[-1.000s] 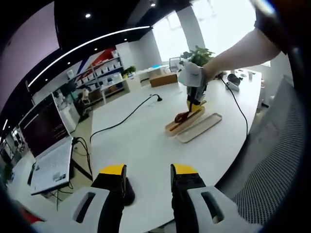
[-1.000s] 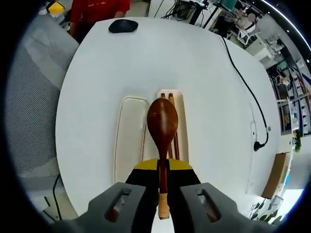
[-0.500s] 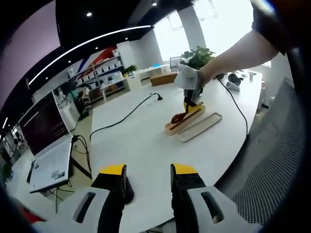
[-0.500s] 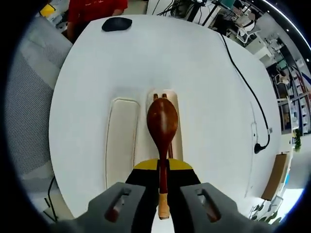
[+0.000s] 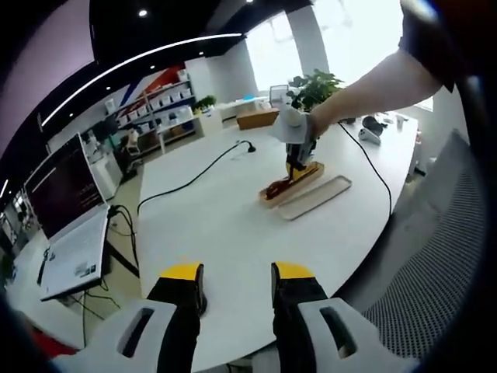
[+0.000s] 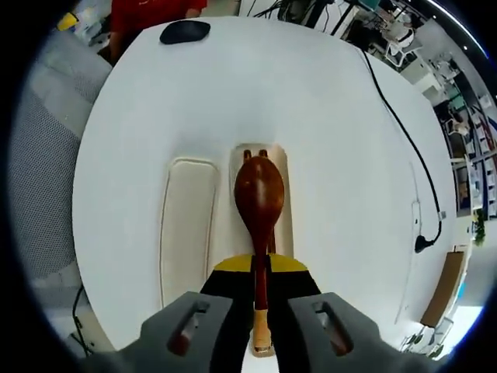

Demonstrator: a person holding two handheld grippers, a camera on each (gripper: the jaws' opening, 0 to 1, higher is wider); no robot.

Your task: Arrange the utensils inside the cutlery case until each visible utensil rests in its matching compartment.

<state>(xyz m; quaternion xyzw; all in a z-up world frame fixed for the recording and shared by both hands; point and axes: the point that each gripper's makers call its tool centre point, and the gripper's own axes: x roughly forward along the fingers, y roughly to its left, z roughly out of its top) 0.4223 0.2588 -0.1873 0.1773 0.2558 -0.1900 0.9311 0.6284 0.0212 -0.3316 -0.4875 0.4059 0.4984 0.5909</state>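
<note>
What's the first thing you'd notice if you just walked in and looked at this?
The big brown wooden spoon, pinched by its handle in the right gripper and hanging right over the open cutlery case on the round white table. The case's pale lid lies flat beside it. Far across the table sits a black mouse.

Readable text: none in either view.
Laptop screen, left gripper view: dark, with faint lines too small to read.
Shelves along the far wall, left gripper view: boxes with no legible labels.
Wooden spoon and cutlery case, right gripper view: no marks or brand to be seen.
Tool bodies: no lettering or numbers visible on either one.
</note>
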